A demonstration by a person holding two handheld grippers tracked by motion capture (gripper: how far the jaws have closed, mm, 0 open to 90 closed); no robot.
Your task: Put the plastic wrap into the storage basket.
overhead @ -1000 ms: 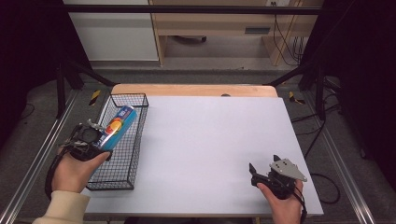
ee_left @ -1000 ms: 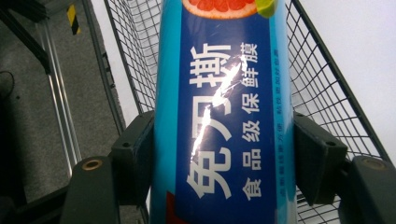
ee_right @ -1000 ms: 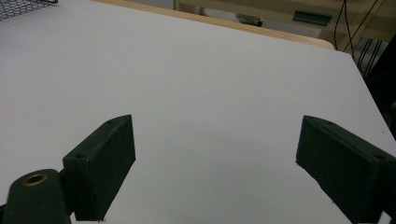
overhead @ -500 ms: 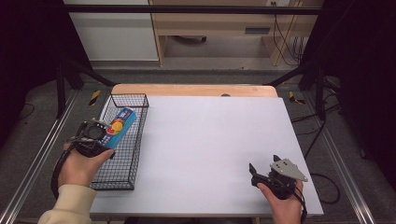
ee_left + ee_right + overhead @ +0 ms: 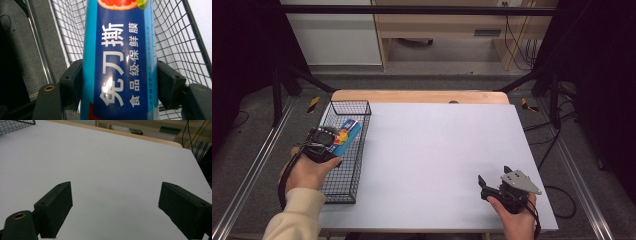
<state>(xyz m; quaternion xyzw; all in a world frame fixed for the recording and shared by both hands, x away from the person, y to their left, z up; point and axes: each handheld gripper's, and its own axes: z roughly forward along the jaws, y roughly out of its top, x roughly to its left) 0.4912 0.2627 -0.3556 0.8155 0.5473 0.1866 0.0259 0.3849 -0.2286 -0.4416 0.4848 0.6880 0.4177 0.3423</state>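
The blue box (image 5: 120, 62) sat clamped between both jaws of the left gripper (image 5: 328, 142), over the wire basket (image 5: 343, 187) at the table's (image 5: 437, 150) left edge. The right gripper (image 5: 494, 187) stood wide apart, holding nothing.

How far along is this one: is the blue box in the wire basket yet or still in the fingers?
Done: the left gripper is shut on the blue box, both fingers pressing its sides. In hand: the box hangs over the wire basket, whose mesh shows behind it. Left: lowering it and letting go; whether it touches the basket floor I cannot tell. The right gripper is open over the bare white table.
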